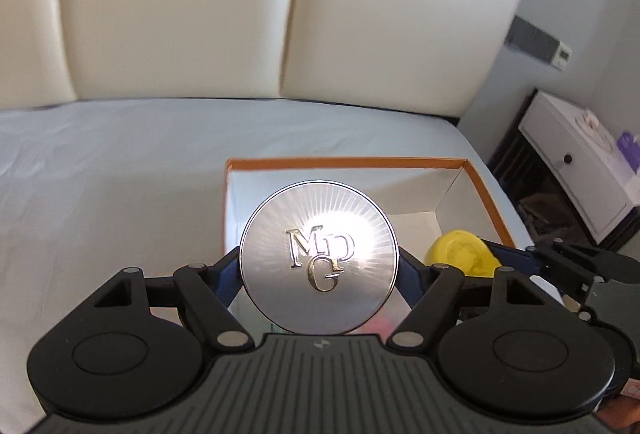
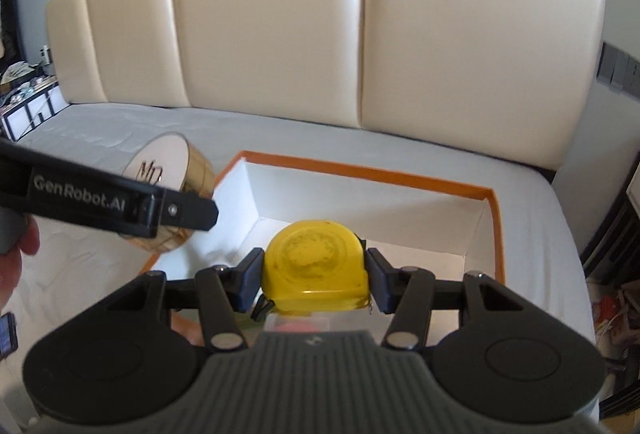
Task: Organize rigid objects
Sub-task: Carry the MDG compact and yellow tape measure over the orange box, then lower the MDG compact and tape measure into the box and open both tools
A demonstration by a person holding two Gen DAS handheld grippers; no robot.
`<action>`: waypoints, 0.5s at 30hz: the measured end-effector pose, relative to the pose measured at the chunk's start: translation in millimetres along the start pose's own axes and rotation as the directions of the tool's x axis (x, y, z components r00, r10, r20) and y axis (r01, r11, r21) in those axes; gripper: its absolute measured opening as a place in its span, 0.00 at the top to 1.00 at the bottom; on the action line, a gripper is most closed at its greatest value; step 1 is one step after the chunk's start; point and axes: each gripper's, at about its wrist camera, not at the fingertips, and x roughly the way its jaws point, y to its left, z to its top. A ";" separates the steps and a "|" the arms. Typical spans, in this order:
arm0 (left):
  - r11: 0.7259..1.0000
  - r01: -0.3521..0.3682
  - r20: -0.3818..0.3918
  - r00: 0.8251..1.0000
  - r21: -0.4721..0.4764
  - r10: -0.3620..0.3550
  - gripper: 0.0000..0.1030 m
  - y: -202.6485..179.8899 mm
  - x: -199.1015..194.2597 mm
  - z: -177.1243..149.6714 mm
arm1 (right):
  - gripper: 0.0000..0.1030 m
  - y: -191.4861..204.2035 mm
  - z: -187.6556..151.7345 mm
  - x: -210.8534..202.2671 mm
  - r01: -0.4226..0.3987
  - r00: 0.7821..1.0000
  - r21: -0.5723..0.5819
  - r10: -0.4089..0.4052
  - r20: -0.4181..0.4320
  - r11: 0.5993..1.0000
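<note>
Pinching round silver monogrammed tin (image 1: pixel 319 258) in left gripper (image 1: pixel 319 274), yellow plastic tape measure (image 2: pixel 316 266) in right gripper (image 2: pixel 314 280); narrow edge grips may slip above orange-rimmed white box (image 2: pixel 494 230) below.

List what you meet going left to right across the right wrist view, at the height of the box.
Left gripper holding the round gold tin → near-left wall of the orange-rimmed box → yellow tape measure clamped in the right gripper → right wall of the box.
</note>
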 end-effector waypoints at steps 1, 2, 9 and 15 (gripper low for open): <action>1.000 -0.004 -0.009 1.000 0.016 0.004 0.15 -2.6 6.4 4.6 | 0.48 -4.6 2.9 7.3 -0.002 1.000 0.009 0.002 -0.011 1.000; 0.999 -0.011 -0.024 1.000 0.032 0.011 0.15 -3.9 14.2 9.4 | 0.48 -8.8 5.5 14.4 -0.003 1.000 0.022 0.003 -0.025 1.000; 1.000 0.002 -0.204 0.979 0.021 0.002 0.15 -1.2 85.3 29.8 | 0.48 -40.8 21.5 72.5 -0.015 0.984 0.135 0.039 -0.173 0.991; 0.999 -0.001 -0.318 0.948 0.039 0.013 0.15 -2.1 139.1 34.9 | 0.48 -47.0 21.6 113.5 -0.010 0.961 0.113 0.040 -0.273 0.994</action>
